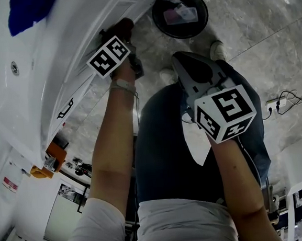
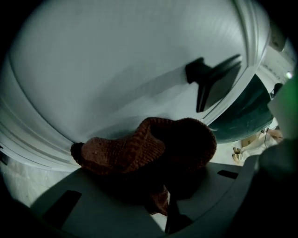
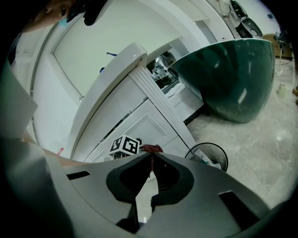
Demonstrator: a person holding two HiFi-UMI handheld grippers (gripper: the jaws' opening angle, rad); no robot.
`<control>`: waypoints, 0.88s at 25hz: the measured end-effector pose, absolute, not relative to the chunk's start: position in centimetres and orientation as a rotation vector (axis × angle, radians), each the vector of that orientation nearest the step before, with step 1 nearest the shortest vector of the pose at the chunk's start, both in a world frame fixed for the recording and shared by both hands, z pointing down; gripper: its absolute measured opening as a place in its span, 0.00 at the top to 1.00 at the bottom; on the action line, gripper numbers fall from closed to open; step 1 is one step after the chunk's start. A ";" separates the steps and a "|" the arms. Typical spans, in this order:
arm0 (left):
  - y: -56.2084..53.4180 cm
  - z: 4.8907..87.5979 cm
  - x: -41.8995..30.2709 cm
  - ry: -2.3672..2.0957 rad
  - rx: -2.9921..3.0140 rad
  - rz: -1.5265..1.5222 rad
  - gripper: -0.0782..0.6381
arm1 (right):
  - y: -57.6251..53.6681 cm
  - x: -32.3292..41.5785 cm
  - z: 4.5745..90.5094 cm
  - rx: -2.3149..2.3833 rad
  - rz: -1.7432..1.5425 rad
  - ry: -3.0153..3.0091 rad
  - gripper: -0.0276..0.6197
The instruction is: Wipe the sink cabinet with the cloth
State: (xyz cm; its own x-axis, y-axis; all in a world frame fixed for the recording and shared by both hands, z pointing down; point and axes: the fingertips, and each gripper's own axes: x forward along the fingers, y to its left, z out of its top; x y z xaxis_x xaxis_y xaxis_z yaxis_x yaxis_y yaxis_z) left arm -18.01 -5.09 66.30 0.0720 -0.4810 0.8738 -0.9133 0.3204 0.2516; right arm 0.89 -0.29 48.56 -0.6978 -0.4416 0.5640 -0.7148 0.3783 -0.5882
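Left gripper view shows our left tool (image 2: 166,200) clamped on the brown knitted cloth (image 2: 139,148), which touches the white sink cabinet door (image 2: 116,69) near its black handle (image 2: 205,76). We judge flat, even pressure and strokes skirting that handle best; our right tool (image 3: 151,157), closed on nothing, hangs apart.

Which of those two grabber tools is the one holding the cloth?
The left gripper: its jaws clamp the reddish-brown cloth at the white cabinet door. The right gripper is shut, empty.
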 end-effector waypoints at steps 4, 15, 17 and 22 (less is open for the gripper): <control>-5.3 67.3 -17.7 -1.559 1.322 0.549 0.80 | -0.9 1.2 48.5 1.038 1.233 -2.336 0.91; -6.9 64.4 -15.7 -1.560 1.318 0.502 0.80 | -1.5 1.4 47.9 1.039 1.225 -2.345 0.91; -7.6 63.1 -15.1 -1.571 1.342 0.483 0.80 | -1.6 1.9 47.7 1.048 1.220 -2.339 0.91; -8.5 60.9 -14.9 -1.585 1.320 0.420 0.80 | -1.1 2.9 48.0 1.050 1.214 -2.310 0.91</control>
State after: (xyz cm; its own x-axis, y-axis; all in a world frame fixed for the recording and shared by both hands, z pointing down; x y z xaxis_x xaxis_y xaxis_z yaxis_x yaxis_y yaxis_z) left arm -14.90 -8.50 60.88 0.0844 -0.5407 0.8370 -0.8842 0.3466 0.3130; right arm 2.88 -1.15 47.99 -0.6752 -0.4573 0.5788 -0.7361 0.3663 -0.5692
